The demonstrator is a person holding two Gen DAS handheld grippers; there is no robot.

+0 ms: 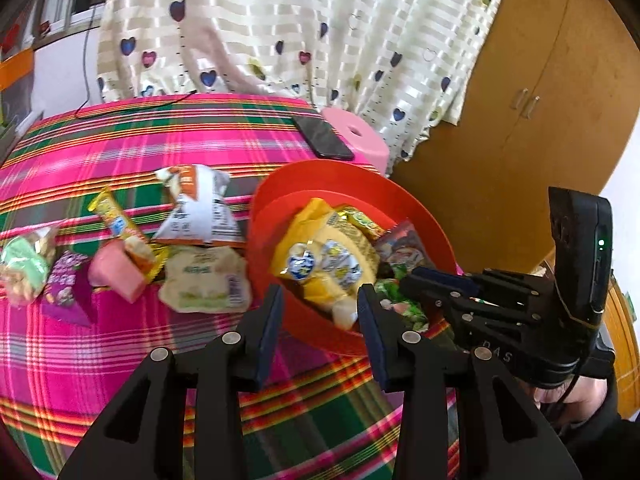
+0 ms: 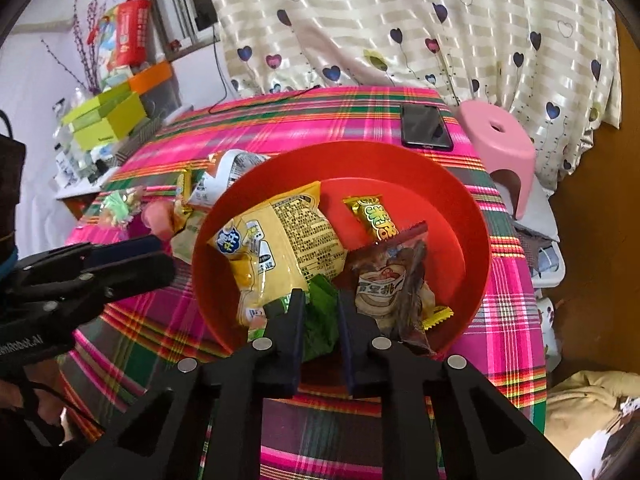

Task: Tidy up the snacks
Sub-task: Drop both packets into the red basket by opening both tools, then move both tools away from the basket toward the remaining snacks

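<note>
Right gripper (image 2: 320, 312) nearest, pinched on green packet (image 2: 320, 320) inside red bowl (image 2: 472, 248). Left gripper (image 1: 320, 308) partly spread, empty, at bowl rim. Only left view: loose snacks on plaid cloth (image 1: 120, 360), white chip bag (image 1: 200, 208), pink wafer (image 1: 116, 276).

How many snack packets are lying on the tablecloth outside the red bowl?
6: green-white bag far left, purple packet, pink block, yellow bar, white-orange bag behind, pale bag beside the red bowl. Overlaps may hide more.
</note>
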